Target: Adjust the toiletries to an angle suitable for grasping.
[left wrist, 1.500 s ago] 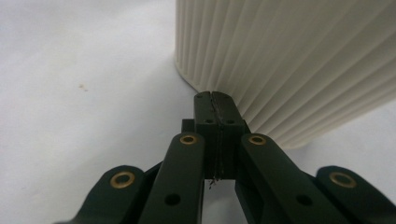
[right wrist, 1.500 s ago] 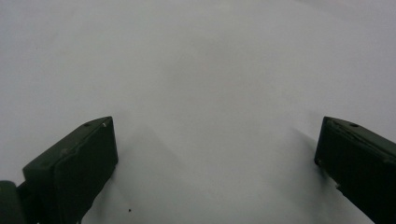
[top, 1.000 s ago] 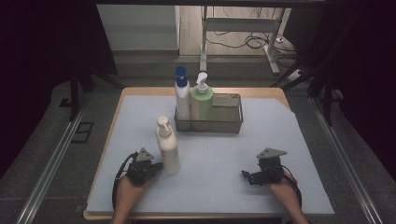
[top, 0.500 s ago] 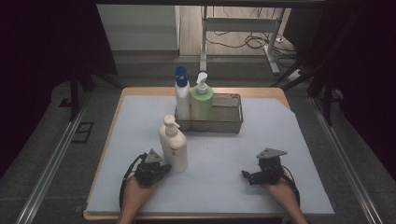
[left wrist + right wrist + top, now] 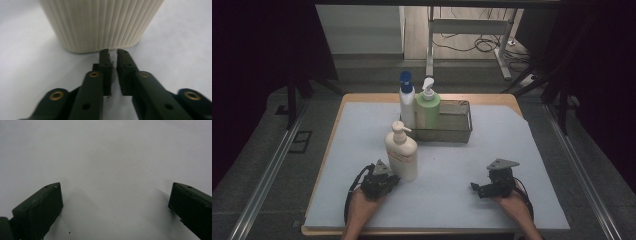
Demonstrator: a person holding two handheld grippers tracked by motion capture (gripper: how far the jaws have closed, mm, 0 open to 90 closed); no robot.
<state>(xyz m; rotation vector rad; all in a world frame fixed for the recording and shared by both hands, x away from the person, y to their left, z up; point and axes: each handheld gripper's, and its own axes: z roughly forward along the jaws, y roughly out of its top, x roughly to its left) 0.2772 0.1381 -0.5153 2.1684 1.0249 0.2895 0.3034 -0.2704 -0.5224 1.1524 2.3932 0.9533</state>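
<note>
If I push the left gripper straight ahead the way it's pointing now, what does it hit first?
Most likely the cream ribbed pump bottle: it stands right in front of the left gripper, whose jaws have just been opening slightly, with nothing between them. The tips look almost at its base; whether they touch is unclear.

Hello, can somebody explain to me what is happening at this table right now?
A person works with two hand-held grippers. The left gripper points at the base of a cream pump bottle standing on the mat; its jaws, nearly together, have just been opening, with nothing between them. The right gripper rests open. Two more bottles stand in the wire basket.
</note>
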